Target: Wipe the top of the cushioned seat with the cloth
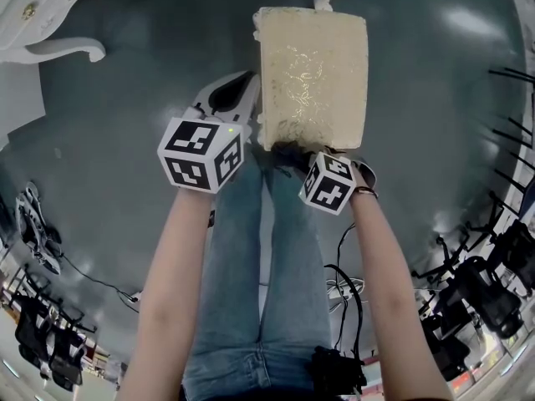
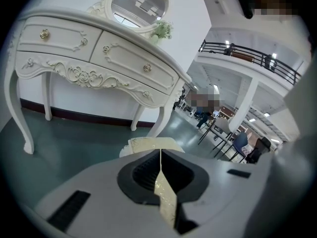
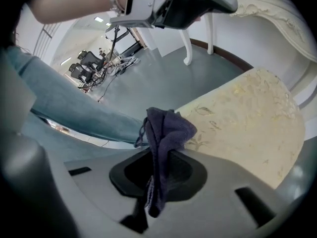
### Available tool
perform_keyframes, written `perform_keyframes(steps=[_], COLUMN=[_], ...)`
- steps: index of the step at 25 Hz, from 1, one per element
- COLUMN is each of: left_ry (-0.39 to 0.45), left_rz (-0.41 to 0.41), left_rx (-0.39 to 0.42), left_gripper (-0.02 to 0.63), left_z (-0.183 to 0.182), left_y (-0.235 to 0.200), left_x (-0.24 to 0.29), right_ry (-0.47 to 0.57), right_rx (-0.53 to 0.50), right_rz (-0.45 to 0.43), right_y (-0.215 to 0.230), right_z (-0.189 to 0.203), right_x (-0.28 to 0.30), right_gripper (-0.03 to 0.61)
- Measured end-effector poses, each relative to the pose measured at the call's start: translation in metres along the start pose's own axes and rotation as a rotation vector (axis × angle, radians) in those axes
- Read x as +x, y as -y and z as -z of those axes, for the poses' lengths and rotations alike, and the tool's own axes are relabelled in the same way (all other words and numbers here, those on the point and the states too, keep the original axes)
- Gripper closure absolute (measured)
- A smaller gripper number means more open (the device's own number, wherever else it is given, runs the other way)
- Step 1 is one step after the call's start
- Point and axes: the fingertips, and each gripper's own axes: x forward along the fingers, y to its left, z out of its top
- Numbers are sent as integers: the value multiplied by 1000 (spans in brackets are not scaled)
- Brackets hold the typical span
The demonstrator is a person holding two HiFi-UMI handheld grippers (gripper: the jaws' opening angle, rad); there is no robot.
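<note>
The cushioned seat (image 1: 313,73) is a cream rectangle with a gold pattern, standing on the grey-green floor ahead of the person's knees. A dark purple cloth (image 3: 166,128) is pinched in my right gripper (image 3: 161,155). Its bunched end sticks out over the seat's (image 3: 247,123) near edge. In the head view the cloth (image 1: 288,153) lies at that near edge, just ahead of the right gripper (image 1: 294,155). My left gripper (image 1: 249,82) hangs shut beside the seat's left edge, above it, holding nothing. Its jaws (image 2: 160,155) meet in a thin line, with the seat (image 2: 148,144) just beyond.
A white carved dressing table (image 2: 99,53) with an oval mirror (image 2: 140,4) stands behind the seat; its legs (image 1: 50,50) show at the head view's top. Cables (image 1: 343,278) lie on the floor by the person's legs. Chairs and desks (image 1: 481,291) stand off to the right.
</note>
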Motion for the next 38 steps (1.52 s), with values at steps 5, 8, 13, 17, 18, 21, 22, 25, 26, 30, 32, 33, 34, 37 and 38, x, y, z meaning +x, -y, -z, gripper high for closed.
perform_keyframes(steps=[5,8,13,17,18,21,22,25,26,30,32,33,34,37,38], left_ry=[13,22,33,37,35,29,28,29,30,24,16,14,15,19,19], left_rz=[-13,-19,-34,-41,-42,-47,-49,-56,-59,-60,-62,-65,-70,-86,-91], left_rx=[-16,-20,-30,-35,-36,-35,-36,-45,-49,-53,-51,-52,-55,-68,-71], left_gripper=[609,607,608,608,609,607,609,609,608,609,609,608,609,607,609], left_z=[-6,-10,-18,-20,-20,-19,-19,-19,-19,-16,-14,-13,-13,-12,-12], left_y=[-9,-14,-26,-32,-34,-39,-41,-47,-48,-53,-57,-60,-62,-72,-75], left_x=[-8,-14,-21,-25,-25,-27,-27,-26,-26,-22,-22,-23,-23,-24,-25], right_ry=[82,133,217,231,233,231,229,223,223,234,229,218,202,145,133], right_rx=[23,53,102,115,121,116,103,69,65,80,95,103,108,103,107], right_rz=[60,84,145,204,224,290,310,367,385,452,494,516,540,598,602], right_y=[23,44,84,117,127,156,166,197,207,249,269,278,286,304,307], right_z=[-26,-46,-83,-100,-103,-114,-118,-132,-135,-153,-159,-160,-160,-158,-157], right_x=[-41,-64,-88,-96,-98,-103,-106,-114,-117,-120,-119,-117,-117,-115,-113], right_gripper=[543,543,543,543,543,543,543,543,543,543,543,543,543,543,543])
